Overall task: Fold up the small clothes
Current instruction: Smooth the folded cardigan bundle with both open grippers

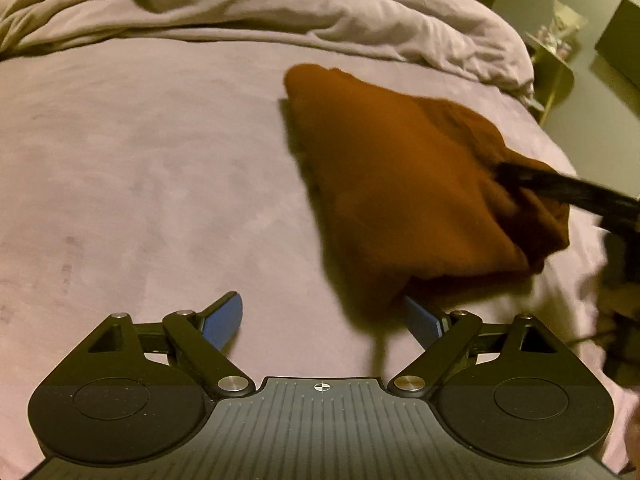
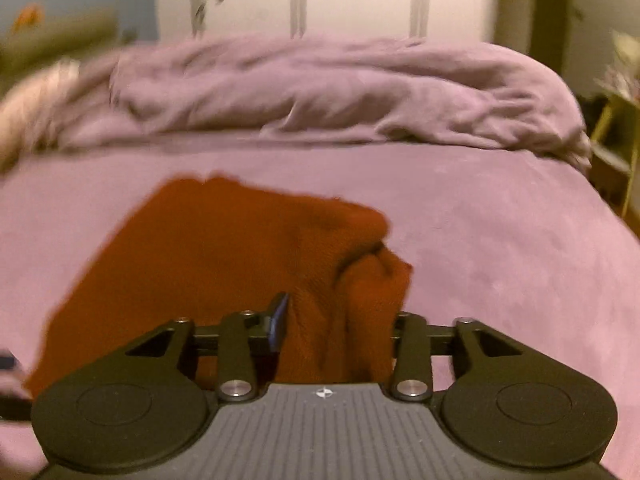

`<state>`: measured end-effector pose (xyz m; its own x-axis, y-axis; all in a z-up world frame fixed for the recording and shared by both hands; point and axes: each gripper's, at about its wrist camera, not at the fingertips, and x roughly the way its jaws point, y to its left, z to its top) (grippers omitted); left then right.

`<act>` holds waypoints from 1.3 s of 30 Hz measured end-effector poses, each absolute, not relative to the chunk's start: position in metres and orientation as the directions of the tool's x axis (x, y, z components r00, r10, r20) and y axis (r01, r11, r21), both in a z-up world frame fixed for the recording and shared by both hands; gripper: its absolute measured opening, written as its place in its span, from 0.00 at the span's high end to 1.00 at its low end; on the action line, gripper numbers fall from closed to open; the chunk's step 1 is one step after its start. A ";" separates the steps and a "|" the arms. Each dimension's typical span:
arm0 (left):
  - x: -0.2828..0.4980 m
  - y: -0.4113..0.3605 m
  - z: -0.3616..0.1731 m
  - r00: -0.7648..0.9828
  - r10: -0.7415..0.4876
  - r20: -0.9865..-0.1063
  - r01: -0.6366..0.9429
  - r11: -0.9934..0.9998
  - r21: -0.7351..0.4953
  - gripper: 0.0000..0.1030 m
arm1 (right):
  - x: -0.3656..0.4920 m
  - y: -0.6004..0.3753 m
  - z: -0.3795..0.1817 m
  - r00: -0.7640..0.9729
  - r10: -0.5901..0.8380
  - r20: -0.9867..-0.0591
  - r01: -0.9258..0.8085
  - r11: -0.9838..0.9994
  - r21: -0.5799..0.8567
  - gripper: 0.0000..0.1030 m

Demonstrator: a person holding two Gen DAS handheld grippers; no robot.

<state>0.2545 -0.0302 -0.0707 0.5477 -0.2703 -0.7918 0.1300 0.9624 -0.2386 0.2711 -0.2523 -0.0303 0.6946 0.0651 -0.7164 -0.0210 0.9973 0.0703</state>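
A rust-orange garment [image 1: 400,184] lies folded on the lilac bed sheet [image 1: 140,160], right of centre in the left wrist view. My left gripper [image 1: 324,316] stands open just before the garment's near corner, which overlaps its right fingertip [image 1: 420,316]; its pads press on nothing. In the right wrist view the garment [image 2: 200,264] bunches up between the jaws of my right gripper [image 2: 338,320]. The left finger [image 2: 280,320] stands beside the cloth, the right finger is hidden behind it, and the jaws look parted. The right gripper's dark finger [image 1: 560,192] pokes into the garment's right side.
A rumpled lilac duvet [image 1: 280,8] [image 2: 320,92] is heaped along the far side of the bed. A yellow side table [image 1: 556,68] [image 2: 616,140] with small items stands past the bed's right edge. Pale wall panels [image 2: 360,0] rise behind.
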 end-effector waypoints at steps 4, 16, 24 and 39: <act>0.258 -0.048 -0.077 0.547 -0.238 -0.803 0.112 0.971 -0.211 0.11 | 0.213 -0.275 -0.020 0.737 0.118 -0.666 0.094 0.957 0.274 0.37; 0.274 -0.057 -0.080 0.565 -0.103 -0.819 -0.061 0.984 -0.165 0.10 | 0.213 -0.282 -0.070 0.674 0.379 -0.634 0.208 0.726 0.656 0.70; 0.275 -0.029 -0.074 0.572 -0.102 -0.814 -0.083 0.980 -0.181 0.07 | 0.209 -0.305 -0.096 0.710 0.513 -0.483 0.258 0.448 0.856 0.90; 0.278 -0.002 -0.019 0.694 -0.055 -0.718 -0.075 0.986 -0.148 0.08 | 0.211 -0.256 0.005 0.748 0.140 -0.649 0.010 0.975 0.222 0.63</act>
<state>0.2777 -0.0023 -0.0188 0.6940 -0.0551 -0.7179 -0.0746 0.9862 -0.1478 0.2107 -0.2565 0.0045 0.7480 0.1397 -0.6488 0.0102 0.9751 0.2217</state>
